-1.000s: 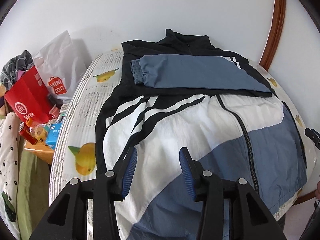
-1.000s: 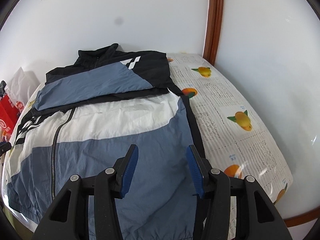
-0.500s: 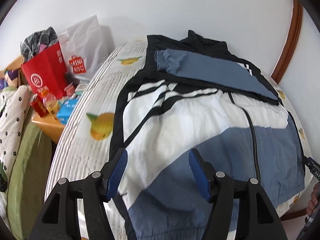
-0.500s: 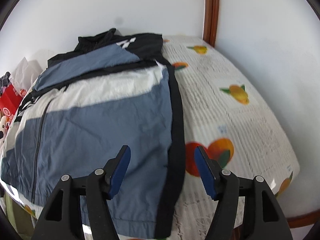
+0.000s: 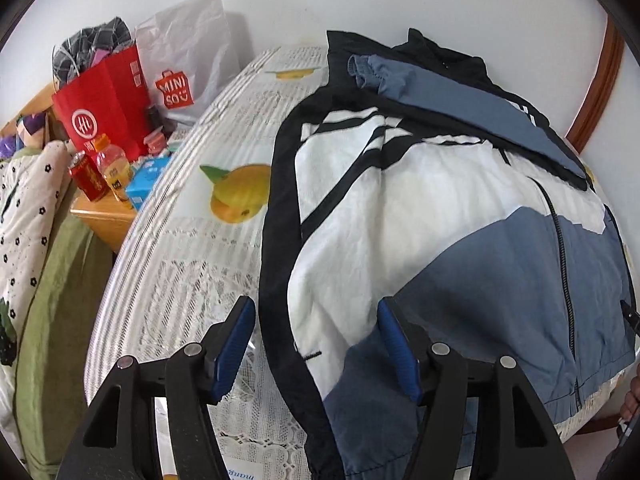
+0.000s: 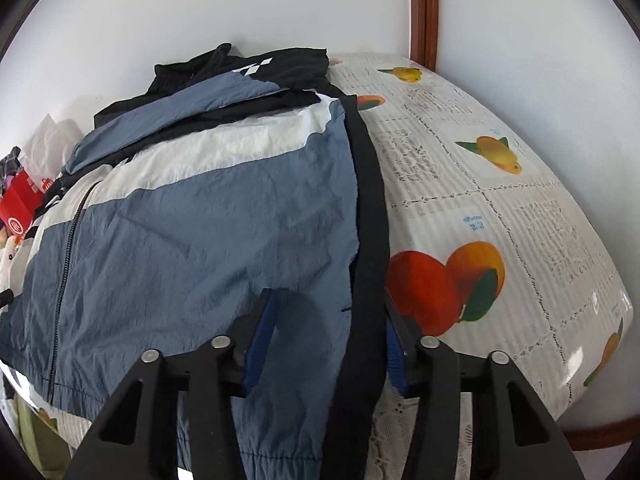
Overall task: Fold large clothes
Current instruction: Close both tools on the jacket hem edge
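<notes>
My left gripper's [image 5: 316, 344] jaws part-open astride the jacket's [image 5: 420, 220] black left edge, gripping nothing; jacket flat on the fruit-print table [image 6: 500, 208]; my right gripper's [image 6: 326, 336] jaws, just narrowing, straddling its right edge, unclamped.

Both grippers [image 5: 316, 344] [image 6: 326, 340] dropped to jacket [image 5: 440, 240] hem

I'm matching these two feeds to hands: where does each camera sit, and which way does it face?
Left wrist: on the left tool, looking down at the jacket near its left bottom corner; both its fingers show, a hand at the right edge.
Right wrist: on the right tool, looking down at the jacket's right bottom corner; only its fingers show.
Shared: jacket, fruit-print tablecloth, red bag.
</notes>
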Motion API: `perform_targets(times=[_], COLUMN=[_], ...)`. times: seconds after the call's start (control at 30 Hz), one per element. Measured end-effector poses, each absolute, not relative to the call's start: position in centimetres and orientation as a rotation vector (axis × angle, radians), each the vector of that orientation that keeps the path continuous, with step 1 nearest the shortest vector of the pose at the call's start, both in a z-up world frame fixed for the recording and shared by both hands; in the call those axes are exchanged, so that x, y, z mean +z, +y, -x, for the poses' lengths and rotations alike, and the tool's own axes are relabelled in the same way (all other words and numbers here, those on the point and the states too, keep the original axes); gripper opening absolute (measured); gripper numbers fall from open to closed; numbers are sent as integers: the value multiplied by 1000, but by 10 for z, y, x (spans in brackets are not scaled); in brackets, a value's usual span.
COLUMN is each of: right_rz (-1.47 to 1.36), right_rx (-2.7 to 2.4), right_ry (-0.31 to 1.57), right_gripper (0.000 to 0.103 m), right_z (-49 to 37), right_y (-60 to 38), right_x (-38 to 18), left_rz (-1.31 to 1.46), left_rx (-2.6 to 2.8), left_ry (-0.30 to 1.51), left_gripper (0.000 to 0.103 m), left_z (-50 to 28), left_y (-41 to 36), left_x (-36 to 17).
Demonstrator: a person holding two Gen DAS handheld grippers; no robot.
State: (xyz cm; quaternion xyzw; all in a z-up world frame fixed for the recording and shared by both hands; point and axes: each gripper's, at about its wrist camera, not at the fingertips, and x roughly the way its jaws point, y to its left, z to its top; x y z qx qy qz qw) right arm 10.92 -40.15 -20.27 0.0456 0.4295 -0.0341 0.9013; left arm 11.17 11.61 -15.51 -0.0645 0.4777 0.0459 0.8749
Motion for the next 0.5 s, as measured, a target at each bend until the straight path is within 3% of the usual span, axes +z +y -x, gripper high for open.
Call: perform_targets(times=[0.2, 0.37, 0.4, 0.47, 0.5], right_rz=[-79, -82, -79, -55, -54], right_rx=[-68, -46, -46, -53, -50], right_ry=[874, 883, 883, 877, 871], right_gripper=[49, 46, 44, 30, 14], right_z=[-117, -126, -127, -126, -126], right_y=[-393, -393, -393, -390, -389], right_x=[-204, -203, -203, -203, -203], left_rz=[104, 110, 104, 110, 119], left_rx=[86, 78, 81, 68, 65], left_ry=[969, 980, 988, 993, 996], left_gripper=[55, 29, 27, 14, 12], left_z=[-110, -115, -116, -118, -119], left_y=[110, 103, 101, 99, 99], left_x=[-162, -162, -162, -161, -161])
